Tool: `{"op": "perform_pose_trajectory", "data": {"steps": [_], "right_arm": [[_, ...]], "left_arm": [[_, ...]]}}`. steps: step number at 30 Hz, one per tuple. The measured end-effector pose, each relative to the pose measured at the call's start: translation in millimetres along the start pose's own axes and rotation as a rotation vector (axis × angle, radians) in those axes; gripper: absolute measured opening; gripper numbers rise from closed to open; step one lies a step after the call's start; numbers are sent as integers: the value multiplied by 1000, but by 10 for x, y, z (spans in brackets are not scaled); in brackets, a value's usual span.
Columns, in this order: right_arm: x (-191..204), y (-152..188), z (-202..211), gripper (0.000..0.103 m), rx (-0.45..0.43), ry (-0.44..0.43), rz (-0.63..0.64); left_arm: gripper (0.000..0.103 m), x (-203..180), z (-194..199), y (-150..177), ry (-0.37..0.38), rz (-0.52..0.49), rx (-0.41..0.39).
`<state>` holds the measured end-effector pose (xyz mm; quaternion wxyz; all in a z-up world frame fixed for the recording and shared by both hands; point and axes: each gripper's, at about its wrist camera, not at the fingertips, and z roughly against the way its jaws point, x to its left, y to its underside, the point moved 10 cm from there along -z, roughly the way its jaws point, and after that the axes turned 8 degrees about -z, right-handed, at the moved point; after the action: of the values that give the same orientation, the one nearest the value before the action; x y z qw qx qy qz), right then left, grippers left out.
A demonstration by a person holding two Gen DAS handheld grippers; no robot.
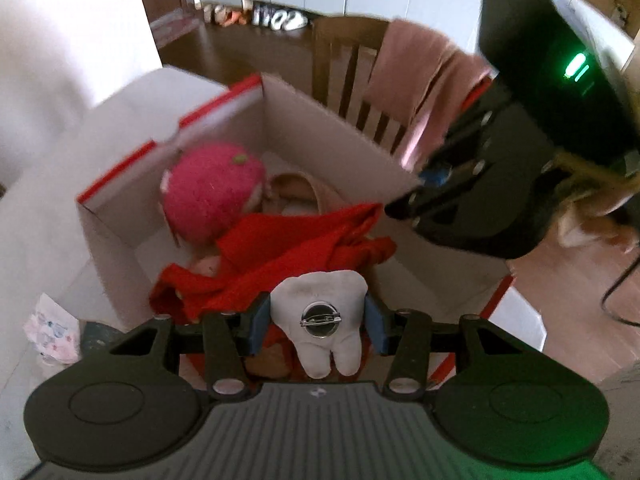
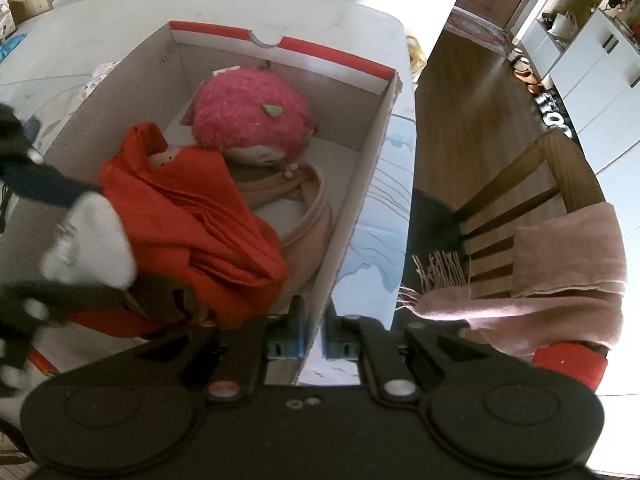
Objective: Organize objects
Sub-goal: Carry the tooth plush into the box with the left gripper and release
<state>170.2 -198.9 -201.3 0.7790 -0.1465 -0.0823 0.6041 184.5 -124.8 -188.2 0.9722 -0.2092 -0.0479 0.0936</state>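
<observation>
- Left tongs (image 1: 318,326) pinch tooth plush (image 1: 320,300) above cardboard box (image 1: 320,120); shallow grip, may slip onto red cloth (image 1: 280,248).
- Right tongs (image 2: 314,334) pressed on box wall; box may tip off counter (image 2: 240,4).

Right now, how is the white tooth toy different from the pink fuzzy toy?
The tooth toy is white, smooth and small; the pink toy is fuzzy and bigger. The tooth toy is held in the left gripper above the box; the pink toy lies inside. Both look soft.
</observation>
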Motion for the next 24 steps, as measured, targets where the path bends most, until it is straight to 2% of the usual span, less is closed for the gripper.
{"op": "perform_pose_trajectory", "data": {"steps": [7,12,13,15,24], "right_arm": [[-4,8,3,6,-2,-3,1],[-8,14,-2,6,-3,-1,5],[-9,13,-3,6,-3,-2,5],[-10,14,-5,6,-3,-1,5],[-5,17,-5,6,-3,1,9]], "left_arm": [[49,23,-404,139,26,33,79],[51,37,-536,188,29,59,97],[52,43,-559,192,27,64,99],[63,57,-599,225,27,75,105],[72,75,-385,241,28,112,35]]}}
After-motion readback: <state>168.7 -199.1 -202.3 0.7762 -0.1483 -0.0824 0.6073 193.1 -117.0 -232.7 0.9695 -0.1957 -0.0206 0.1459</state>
